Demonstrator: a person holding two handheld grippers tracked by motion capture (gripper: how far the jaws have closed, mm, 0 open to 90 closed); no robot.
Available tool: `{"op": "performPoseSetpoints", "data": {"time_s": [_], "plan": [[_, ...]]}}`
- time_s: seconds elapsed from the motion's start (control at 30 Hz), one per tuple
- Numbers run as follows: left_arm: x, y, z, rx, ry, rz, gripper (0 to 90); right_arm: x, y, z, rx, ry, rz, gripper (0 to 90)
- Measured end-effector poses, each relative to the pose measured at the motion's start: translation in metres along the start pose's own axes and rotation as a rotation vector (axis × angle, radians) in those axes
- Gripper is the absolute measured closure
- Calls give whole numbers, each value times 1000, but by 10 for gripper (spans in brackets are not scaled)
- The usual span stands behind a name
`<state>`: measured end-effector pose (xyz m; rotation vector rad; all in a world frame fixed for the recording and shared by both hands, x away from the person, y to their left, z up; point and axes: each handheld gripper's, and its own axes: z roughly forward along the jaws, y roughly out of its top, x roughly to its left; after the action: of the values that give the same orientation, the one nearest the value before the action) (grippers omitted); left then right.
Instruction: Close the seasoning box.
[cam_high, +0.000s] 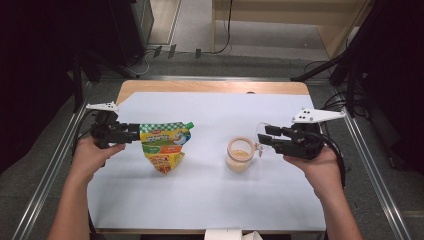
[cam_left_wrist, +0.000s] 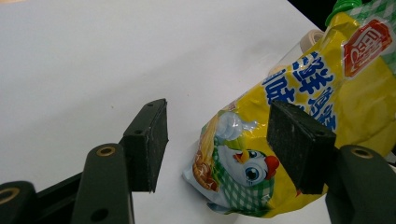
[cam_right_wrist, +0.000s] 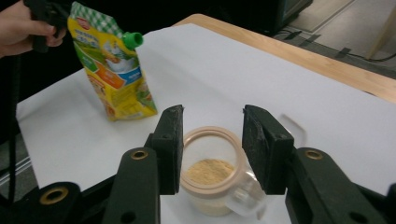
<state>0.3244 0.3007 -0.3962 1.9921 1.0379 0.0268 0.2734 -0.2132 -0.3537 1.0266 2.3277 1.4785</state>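
1. The jaws of the left gripper (cam_left_wrist: 217, 144) stand wide apart in its own view, with the lower part of a pouch (cam_left_wrist: 299, 116) behind and between them, and no pad can be seen pressing it. In the high view that gripper (cam_high: 131, 133) meets the pouch's (cam_high: 164, 145) left upper edge; whether it grips there I cannot tell.
2. The jaws of the right gripper (cam_right_wrist: 212, 149) are moderately open on either side of a cup (cam_right_wrist: 212, 175), near its rim, with a sliver of gap at each pad.
3. The cup (cam_high: 240, 155) is a clear plastic one with a beige rim and a handle, standing upright on the white sheet (cam_high: 210, 200) right of centre. It holds a shallow layer of yellowish powder (cam_right_wrist: 210, 171) at the bottom.
4. The pouch is yellow with a green checked top, a cartoon chicken and a green spout cap (cam_right_wrist: 133, 39) at one upper corner. It stands left of centre, tapering down to the sheet, well apart from the cup. Its contents are hidden.
5. The left hand (cam_high: 92, 157) comes in from the lower left, gripper level and pointing right toward the pouch.
6. The right hand (cam_high: 320, 167) comes in from the lower right, its gripper (cam_high: 265, 137) pointing left at the cup's handle side.
7. The sheet covers a wooden table (cam_high: 210, 86), whose far edge is bare.
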Motion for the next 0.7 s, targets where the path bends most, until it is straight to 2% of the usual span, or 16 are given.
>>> {"op": "performPoseSetpoints", "data": {"time_s": [0.13, 0.33, 0.5, 0.7], "plan": [[0, 0, 0, 4, -1, -1, 391, -10, -2, -9, -1, -32, 8, 642], [0, 0, 0, 4, 1, 0, 391, -25, -9, -17, -7, -73, 39, 754], [0, 0, 0, 4, -2, 3, 390, -34, -18, -12, 15, -96, 68, 866], [0, 0, 1, 4, -1, 1, 391, -44, -30, -2, 40, -105, 93, 889]]}}
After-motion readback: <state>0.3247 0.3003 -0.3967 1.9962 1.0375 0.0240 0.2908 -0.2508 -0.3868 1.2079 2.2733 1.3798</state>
